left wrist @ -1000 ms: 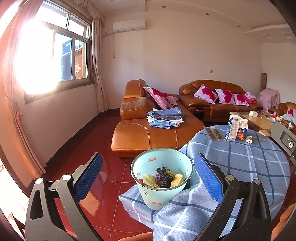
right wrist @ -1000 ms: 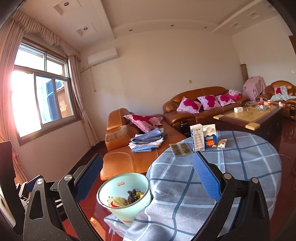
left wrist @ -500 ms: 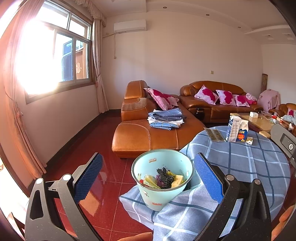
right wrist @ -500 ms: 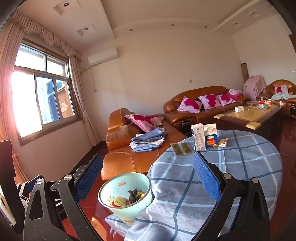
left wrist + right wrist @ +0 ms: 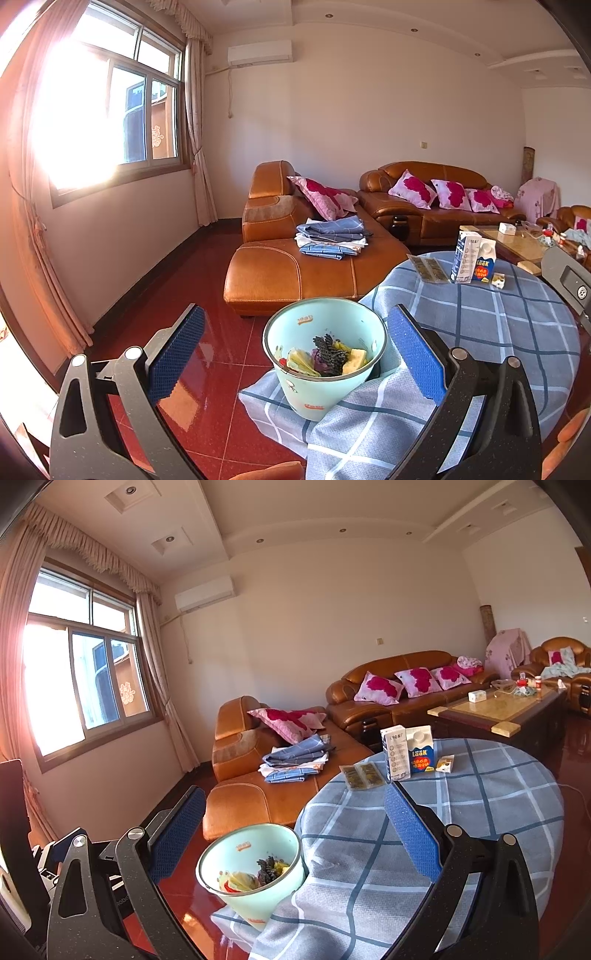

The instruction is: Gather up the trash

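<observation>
Left wrist view: both tongs (image 5: 293, 345) (image 5: 293, 830) gape empty, pale green plastic bin (image 5: 325, 360) part-filled, cartons (image 5: 472, 260) at 1 o'clock on the table (image 5: 517, 332) uncollected.

- The mint bin (image 5: 325, 365) is standing against the near edge of the round table (image 5: 480, 812), with the checked tablecloth (image 5: 369, 424) bunching around its base.
- Two cartons (image 5: 406, 751), a flat packet (image 5: 362, 775) and a small box (image 5: 445, 764) are crowding the table's far edge.
- Bare cloth is lying open between them and the bin.
- The red floor (image 5: 147, 288) is lying open left of the bin.
- The left gripper (image 5: 295, 350) and right gripper (image 5: 295, 830) are both hanging wide apart, gripping nothing.
</observation>
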Tool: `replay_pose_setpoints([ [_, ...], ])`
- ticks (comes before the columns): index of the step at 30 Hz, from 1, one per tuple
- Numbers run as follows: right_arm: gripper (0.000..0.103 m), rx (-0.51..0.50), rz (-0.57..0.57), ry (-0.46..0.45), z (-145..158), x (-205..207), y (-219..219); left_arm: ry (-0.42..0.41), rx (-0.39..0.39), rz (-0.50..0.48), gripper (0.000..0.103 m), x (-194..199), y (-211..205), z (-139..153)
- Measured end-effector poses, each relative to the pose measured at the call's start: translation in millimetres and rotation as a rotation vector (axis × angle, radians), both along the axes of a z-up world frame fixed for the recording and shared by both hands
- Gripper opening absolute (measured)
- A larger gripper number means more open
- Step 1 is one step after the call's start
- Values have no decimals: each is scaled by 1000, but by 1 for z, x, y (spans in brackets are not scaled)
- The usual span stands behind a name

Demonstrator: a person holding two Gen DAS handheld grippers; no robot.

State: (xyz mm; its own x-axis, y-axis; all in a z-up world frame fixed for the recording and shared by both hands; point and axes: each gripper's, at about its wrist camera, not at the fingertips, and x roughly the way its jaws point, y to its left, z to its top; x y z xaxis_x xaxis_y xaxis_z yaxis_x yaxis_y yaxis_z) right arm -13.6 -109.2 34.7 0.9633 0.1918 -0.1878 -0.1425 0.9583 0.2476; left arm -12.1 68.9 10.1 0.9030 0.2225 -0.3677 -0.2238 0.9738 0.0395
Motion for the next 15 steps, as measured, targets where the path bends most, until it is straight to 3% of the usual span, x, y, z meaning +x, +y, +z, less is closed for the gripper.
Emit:
replay_pose_setpoints([
  [15,95,4,-2,3,-1,2,1,-14,19,11,97,-2,-2,1],
])
